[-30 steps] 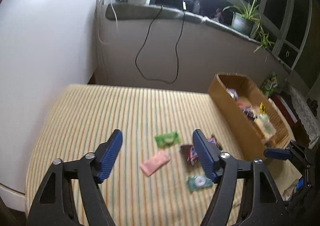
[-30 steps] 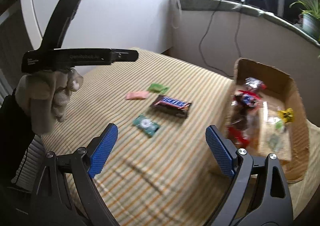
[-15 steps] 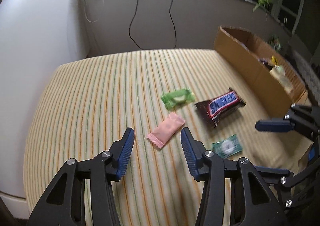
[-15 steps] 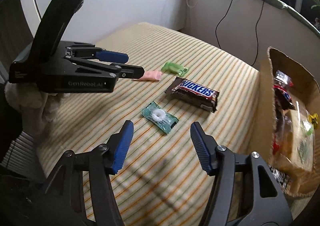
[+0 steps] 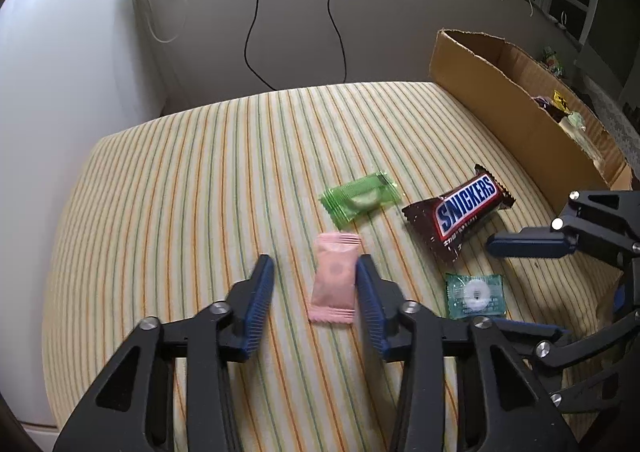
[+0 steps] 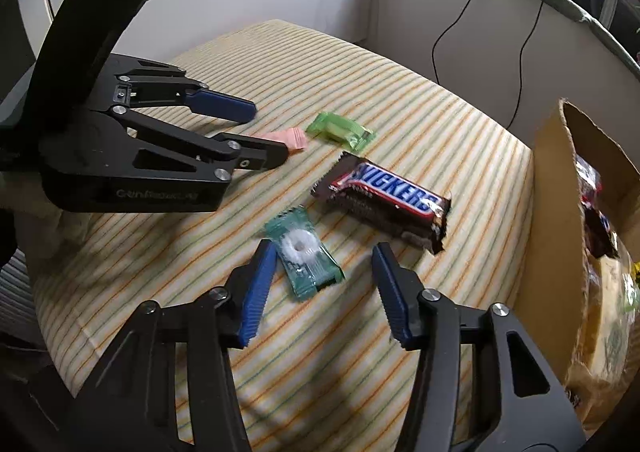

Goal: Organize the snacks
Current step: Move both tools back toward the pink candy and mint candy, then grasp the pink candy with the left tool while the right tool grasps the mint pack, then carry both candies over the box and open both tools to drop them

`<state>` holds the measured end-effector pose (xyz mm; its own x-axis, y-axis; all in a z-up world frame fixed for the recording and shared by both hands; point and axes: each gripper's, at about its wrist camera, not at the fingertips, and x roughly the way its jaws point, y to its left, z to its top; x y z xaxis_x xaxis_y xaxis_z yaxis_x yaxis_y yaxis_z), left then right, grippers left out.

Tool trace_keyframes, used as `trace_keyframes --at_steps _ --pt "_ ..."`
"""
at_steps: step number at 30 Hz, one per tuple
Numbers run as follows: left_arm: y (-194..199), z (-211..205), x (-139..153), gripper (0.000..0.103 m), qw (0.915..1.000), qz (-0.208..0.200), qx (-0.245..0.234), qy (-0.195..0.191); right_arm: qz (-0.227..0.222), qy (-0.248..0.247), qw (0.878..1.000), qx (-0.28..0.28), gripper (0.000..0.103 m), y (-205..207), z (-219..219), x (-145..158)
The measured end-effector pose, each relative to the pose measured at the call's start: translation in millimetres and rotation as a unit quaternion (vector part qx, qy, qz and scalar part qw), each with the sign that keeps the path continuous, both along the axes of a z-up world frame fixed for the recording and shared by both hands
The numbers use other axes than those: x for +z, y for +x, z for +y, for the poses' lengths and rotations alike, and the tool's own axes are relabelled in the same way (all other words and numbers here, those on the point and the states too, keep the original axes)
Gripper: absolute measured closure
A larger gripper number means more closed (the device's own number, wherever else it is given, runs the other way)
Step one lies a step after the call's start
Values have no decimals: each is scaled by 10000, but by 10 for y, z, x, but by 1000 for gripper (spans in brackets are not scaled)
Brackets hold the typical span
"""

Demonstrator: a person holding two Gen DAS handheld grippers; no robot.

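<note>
Left gripper (image 5: 315,284) closing, not yet clamped, around pink candy (image 5: 334,282) at lower centre, long axis along the fingers; right gripper (image 6: 322,276) likewise closing over teal mint (image 6: 304,254), lying diagonally, unpinched.

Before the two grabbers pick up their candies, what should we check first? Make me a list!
1. Flat pink candy wrapper sits between the closing left gripper fingers: ok.
2. Teal wrapped ring candy sits between the closing right gripper fingers: ok.
3. Pads squeezing both candies: not ok, gaps remain.
4. Brown Snickers bar clear of the right gripper: ok.
5. Open cardboard box has room: cannot tell.
</note>
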<state>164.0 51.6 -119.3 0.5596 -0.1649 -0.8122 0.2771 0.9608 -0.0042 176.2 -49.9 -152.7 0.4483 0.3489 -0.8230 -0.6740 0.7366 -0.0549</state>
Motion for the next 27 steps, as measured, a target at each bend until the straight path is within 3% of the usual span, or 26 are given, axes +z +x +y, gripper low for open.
trace_keyframes --at_steps 4,10,19,27 --pt "-40 12 11 82 9999 -39 55 -92 7 -1 10000 62 61 5 62 -6" --pt "-77 11 -8 85 9997 -92 109 -186 28 57 10000 40 79 -8 75 -3" --pt "-145 36 58 85 9992 -126 199 -327 66 322 9993 -154 80 -63 -47 76" --pt "-236 -80 307 85 9979 -383 125 -513 -78 672 9971 -334 80 -175 -322 317"
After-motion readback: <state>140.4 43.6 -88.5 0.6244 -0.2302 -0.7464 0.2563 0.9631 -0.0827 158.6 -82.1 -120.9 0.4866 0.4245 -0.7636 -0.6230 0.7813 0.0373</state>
